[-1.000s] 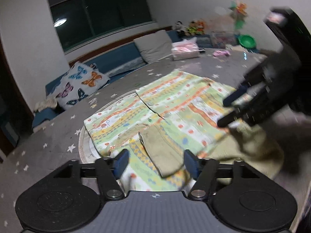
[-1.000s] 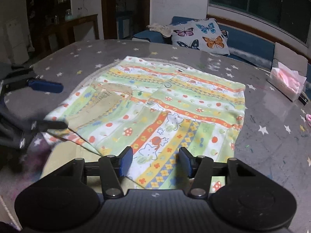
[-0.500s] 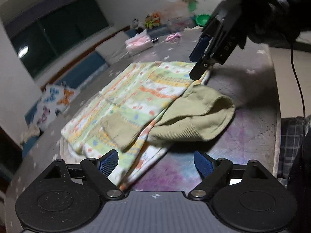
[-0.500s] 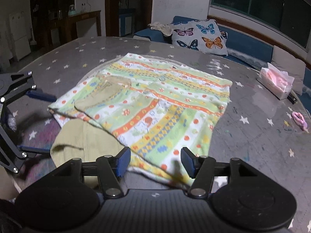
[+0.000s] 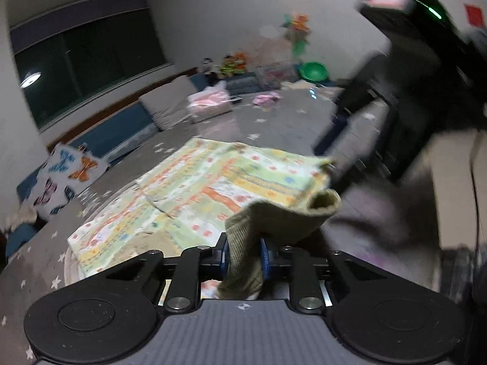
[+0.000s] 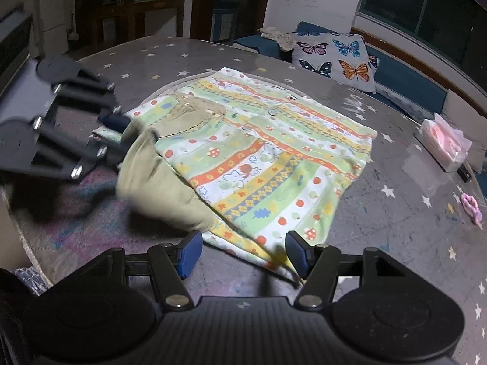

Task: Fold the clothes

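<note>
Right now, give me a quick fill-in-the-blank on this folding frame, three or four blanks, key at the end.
1. The left gripper, jaws closing, pinches the olive ribbed ____ of the patterned garment.
2. The pillow behind the table is printed with ____.
3. The right gripper has its jaws ____, over the garment's near edge.
4. The pink tissue pack lies on the garment's ____ side in the right wrist view.

Missing words: cuff; butterflies; open; right

Left wrist view: low, close, looking across table (image 5: 213, 127) toward window. Right wrist view: higher, tilted down, facing sofa. Shared: patterned shirt (image 5: 213, 182) (image 6: 274, 152).
</note>
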Available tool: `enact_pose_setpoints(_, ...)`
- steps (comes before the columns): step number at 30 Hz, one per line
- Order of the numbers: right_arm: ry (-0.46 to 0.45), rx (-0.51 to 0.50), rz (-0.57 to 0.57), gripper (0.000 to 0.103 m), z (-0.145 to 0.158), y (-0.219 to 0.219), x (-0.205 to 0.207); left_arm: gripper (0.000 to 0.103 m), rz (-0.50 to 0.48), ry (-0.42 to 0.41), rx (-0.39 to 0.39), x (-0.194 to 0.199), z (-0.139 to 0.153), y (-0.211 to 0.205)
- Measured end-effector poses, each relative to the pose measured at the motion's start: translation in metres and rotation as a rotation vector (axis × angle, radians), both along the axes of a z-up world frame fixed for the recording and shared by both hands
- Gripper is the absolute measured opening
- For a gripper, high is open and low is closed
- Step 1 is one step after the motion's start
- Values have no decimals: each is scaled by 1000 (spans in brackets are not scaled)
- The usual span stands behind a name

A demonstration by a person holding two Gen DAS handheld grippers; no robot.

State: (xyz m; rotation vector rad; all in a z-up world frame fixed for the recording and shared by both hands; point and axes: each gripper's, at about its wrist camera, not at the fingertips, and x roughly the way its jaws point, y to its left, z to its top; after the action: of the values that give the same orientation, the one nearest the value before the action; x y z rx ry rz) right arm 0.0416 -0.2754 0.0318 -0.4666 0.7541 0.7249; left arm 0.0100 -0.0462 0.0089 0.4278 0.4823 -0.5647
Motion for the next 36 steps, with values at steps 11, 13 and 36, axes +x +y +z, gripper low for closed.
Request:
enact_pose_setpoints(11, -20, 27, 41, 53, -12, 19, 9, 8, 123, 119, -124, 57, 14, 20)
enact_pose_setpoints(13, -13, 56, 25, 42, -12, 22, 15, 9, 126, 139, -132, 58, 14, 24)
enact_pose_setpoints(36, 69, 310, -89, 8, 26, 14, 43, 51, 131, -8, 185, -25, -21, 46)
